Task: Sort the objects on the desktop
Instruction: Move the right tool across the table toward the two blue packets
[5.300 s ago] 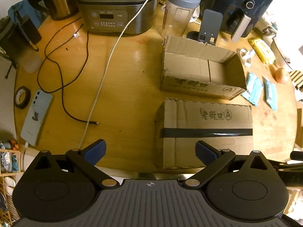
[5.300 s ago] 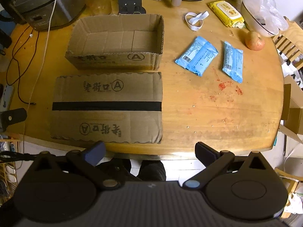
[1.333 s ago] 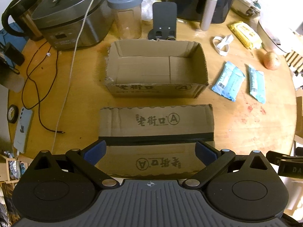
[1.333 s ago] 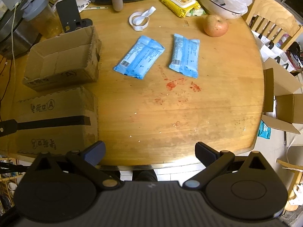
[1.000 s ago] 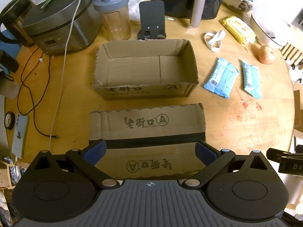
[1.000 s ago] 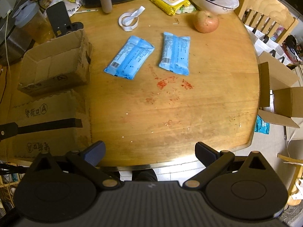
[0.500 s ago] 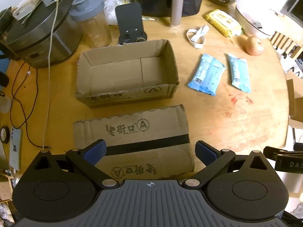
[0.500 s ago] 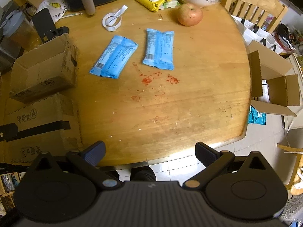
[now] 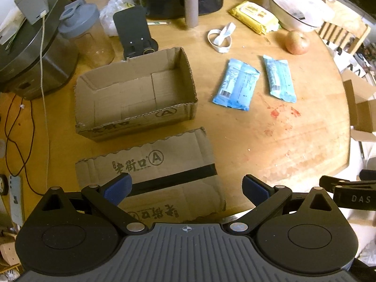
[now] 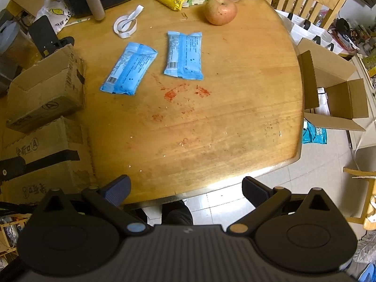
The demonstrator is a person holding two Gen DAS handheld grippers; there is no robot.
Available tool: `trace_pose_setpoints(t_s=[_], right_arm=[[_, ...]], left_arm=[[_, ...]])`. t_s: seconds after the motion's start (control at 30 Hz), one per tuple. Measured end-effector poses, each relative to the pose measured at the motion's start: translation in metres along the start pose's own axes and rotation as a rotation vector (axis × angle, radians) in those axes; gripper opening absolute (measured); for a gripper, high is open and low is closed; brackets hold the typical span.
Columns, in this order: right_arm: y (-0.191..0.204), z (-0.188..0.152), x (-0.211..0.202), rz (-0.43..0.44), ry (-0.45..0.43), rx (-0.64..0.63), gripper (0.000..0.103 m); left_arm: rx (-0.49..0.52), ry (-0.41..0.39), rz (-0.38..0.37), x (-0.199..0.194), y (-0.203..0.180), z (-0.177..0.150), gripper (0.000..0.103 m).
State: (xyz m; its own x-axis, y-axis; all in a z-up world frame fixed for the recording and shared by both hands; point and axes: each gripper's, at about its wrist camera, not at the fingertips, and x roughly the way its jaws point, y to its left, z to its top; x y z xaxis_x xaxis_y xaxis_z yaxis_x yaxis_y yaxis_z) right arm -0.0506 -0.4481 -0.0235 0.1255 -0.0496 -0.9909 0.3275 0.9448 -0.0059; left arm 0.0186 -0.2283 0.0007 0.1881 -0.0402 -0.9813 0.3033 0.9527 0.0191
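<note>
Both tongs, left tongs and right tongs, gape wide, hold nothing. We reach right tongs to nearer blue pack, pinch across middle, carry left into open box.

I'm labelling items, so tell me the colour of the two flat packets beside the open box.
Light blue packets, clearest in the right wrist view.
</note>
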Motion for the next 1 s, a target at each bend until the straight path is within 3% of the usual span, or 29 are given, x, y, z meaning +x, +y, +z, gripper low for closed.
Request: trace_pose_setpoints(t_s=[0.57,1.0], right_arm=[[0.006,0.002,0.005,-0.013,0.017,0.003,0.103],[0.01,0.022,0.008,-0.012,0.021,-0.01,0.103]], left_arm=[[0.015,0.024,-0.004,0.002,0.001,-0.005,0.103],[0.012,0.03,-0.005,0.002,0.003,-0.009,0.103]])
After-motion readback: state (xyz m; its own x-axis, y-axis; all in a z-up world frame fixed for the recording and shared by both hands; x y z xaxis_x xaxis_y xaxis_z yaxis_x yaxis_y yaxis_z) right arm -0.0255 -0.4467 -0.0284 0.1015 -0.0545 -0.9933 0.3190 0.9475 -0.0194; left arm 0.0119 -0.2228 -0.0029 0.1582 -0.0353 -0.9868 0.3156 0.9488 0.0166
